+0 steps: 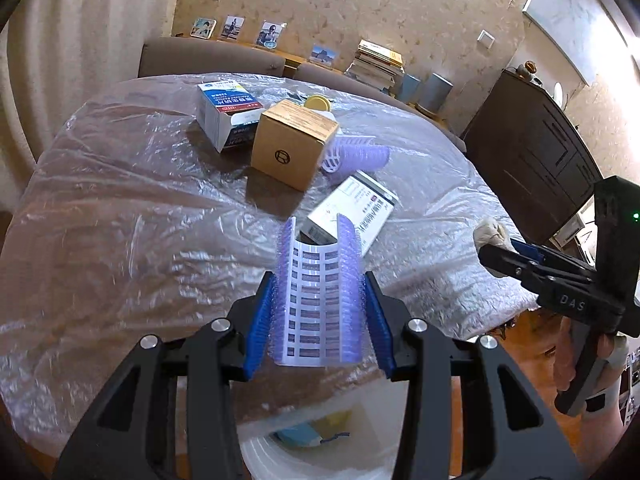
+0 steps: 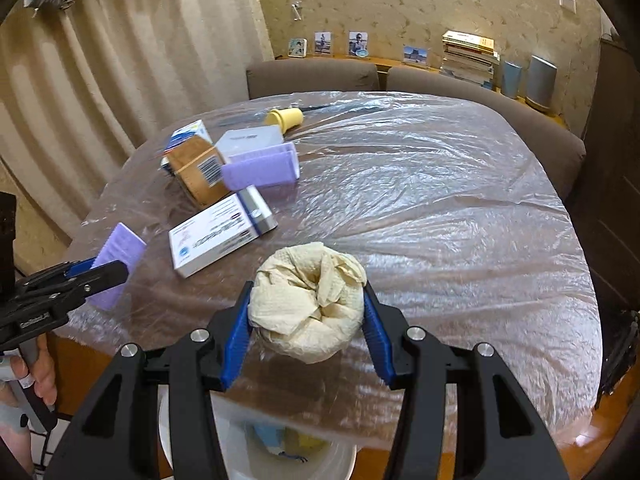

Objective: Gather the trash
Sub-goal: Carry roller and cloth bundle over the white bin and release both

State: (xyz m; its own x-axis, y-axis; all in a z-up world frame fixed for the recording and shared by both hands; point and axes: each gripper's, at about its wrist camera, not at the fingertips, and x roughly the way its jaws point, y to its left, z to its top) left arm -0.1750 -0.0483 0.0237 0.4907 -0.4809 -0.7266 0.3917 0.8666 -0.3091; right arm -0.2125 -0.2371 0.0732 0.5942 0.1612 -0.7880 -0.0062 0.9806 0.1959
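White bin [image 2: 344,458] below the table edge [image 2: 400,424] holds blue and yellow scraps [image 2: 280,440].

Left claw [image 1: 318,300] clamped around a lilac bristled piece [image 1: 318,280], blue pads [image 1: 260,328] pressed against both its sides, held raised above the near edge of the surface [image 1: 120,220]. Right claw [image 2: 306,312] closed on a crumpled cream paper wad [image 2: 308,300], likewise raised over the near edge. Bare fingers [image 2: 40,376] wrapped around the left handle, seen from the right wrist view.
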